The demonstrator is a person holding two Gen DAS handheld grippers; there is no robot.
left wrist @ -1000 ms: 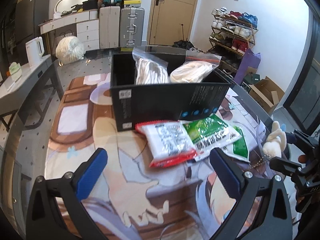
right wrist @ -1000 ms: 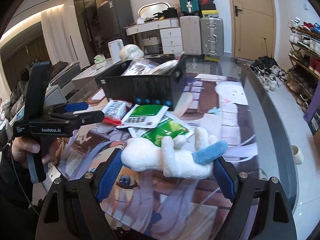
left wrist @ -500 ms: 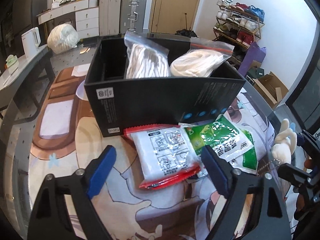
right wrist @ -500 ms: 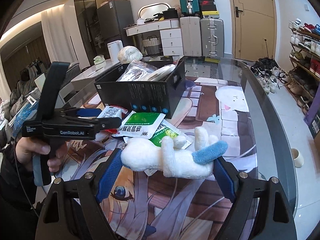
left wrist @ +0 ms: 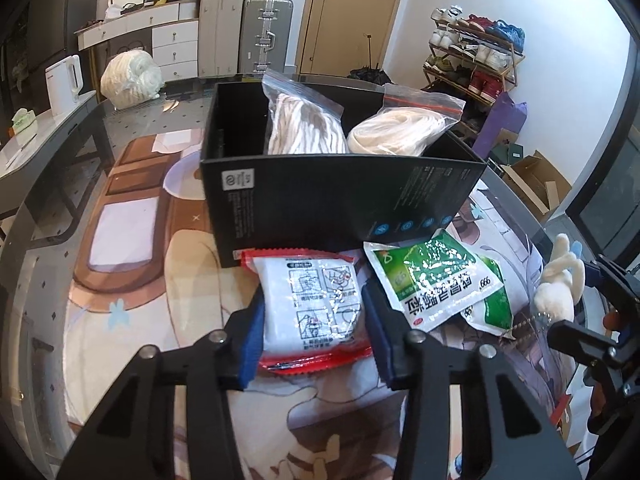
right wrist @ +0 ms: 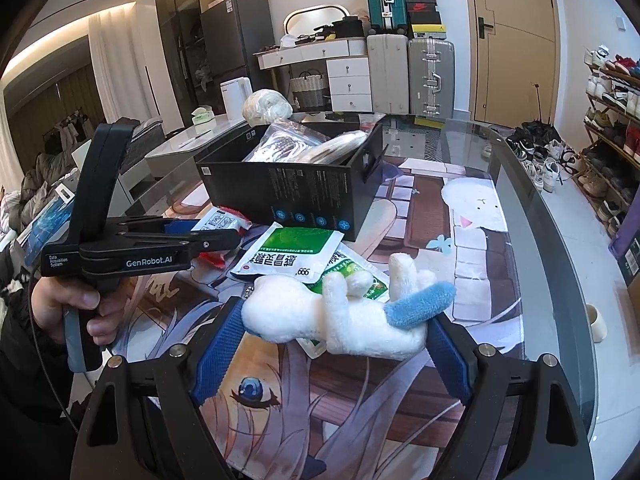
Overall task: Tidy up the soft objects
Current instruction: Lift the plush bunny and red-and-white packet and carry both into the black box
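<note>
My left gripper (left wrist: 314, 336) is shut on a white packet with red edges (left wrist: 312, 308), which lies on the table just in front of the black box (left wrist: 340, 196). The box holds two clear bags of soft cloth (left wrist: 304, 128). Green-and-white packets (left wrist: 436, 280) lie to the right of the red one. My right gripper (right wrist: 334, 340) is shut on a white plush toy with a blue ear (right wrist: 340, 312), held above the table mat. The plush toy also shows at the right of the left wrist view (left wrist: 558, 280), and the left gripper in the right wrist view (right wrist: 212, 236).
The glass table (right wrist: 532, 240) carries a printed mat and curves away on the right. A bundle of white yarn (left wrist: 130, 78) sits at the table's far left. Suitcases, a dresser and a shoe rack (left wrist: 476, 56) stand beyond the table.
My left gripper moved forward and down to the red-edged packet and closed its fingers on the packet's sides. My right gripper kept hold of the plush toy, hardly moving.
</note>
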